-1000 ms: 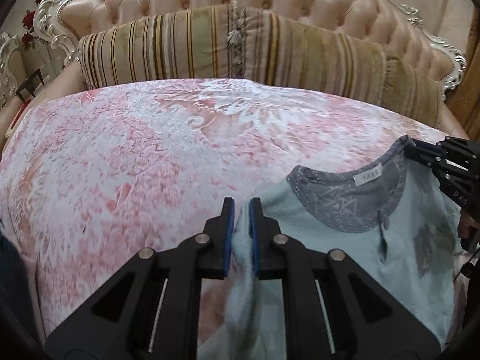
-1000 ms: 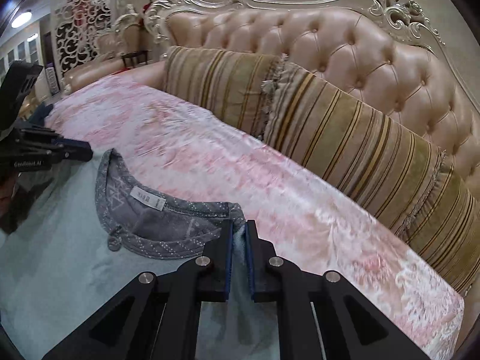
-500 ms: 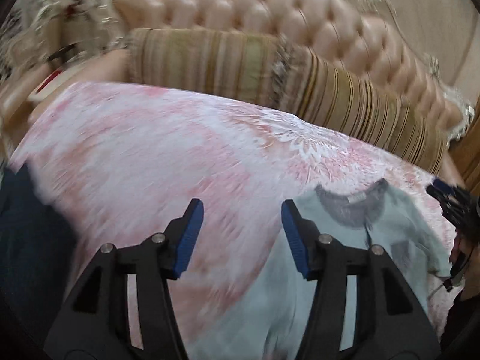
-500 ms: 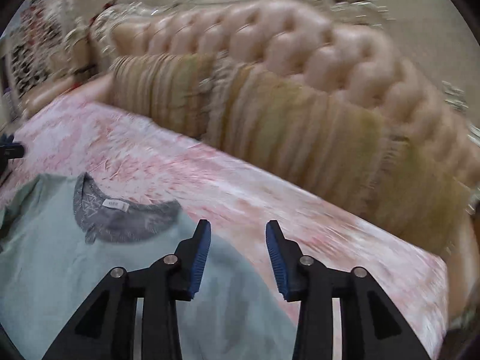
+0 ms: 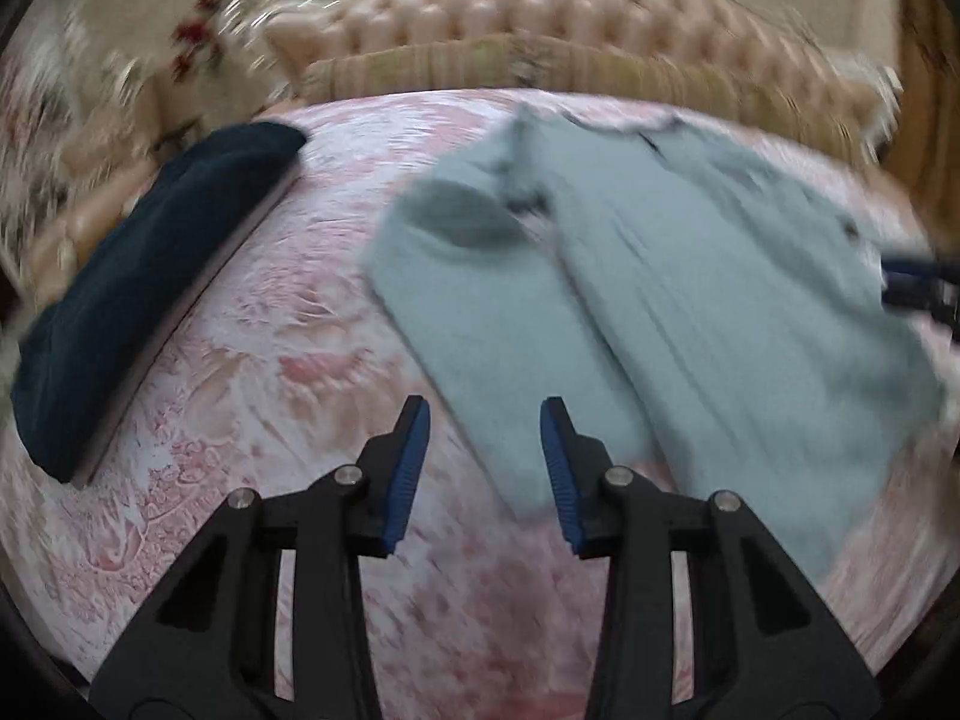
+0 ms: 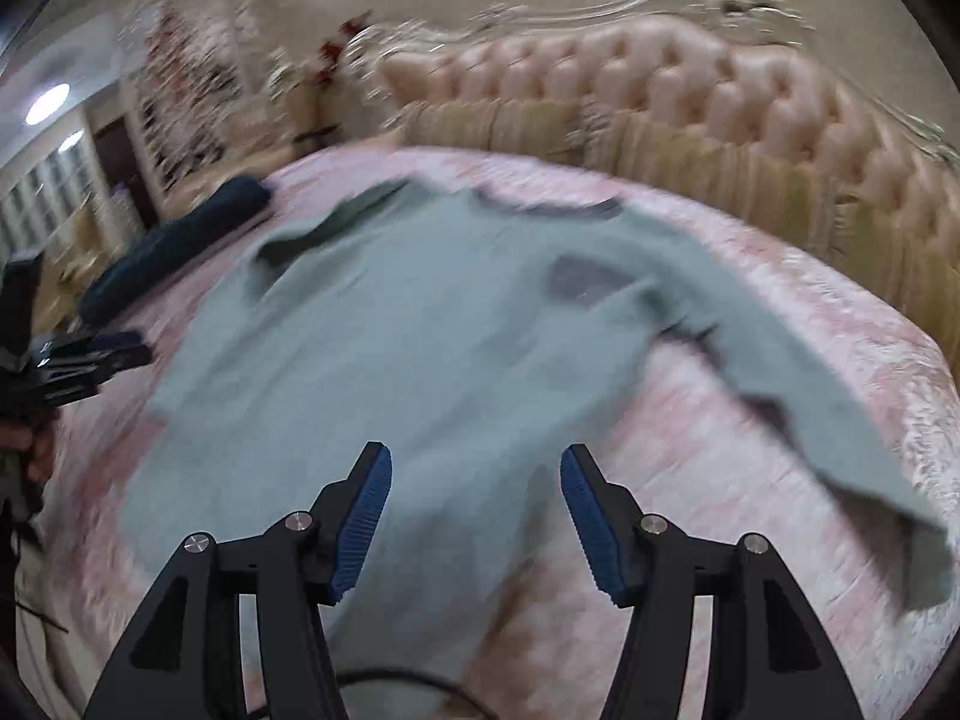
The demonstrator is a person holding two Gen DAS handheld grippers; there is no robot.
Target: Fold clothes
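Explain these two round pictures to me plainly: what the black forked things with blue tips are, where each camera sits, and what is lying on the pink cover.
There is no robot here. A person holds a hand tool in each hand, and each tool ends in a two-fingered claw with blue pads. A wide-angle camera on each tool looks forward along its fingers, hence the round, bent pictures.

One picture comes from the left claw, the other from the right claw. Both claws are open and hold nothing.

On the pink patterned bed cover lies a pale green long-sleeved shirt, spread out with its grey collar toward the tufted headboard. Off to the left lies a dark blue folded item. Both pictures are blurred by motion, so finer details cannot be read.
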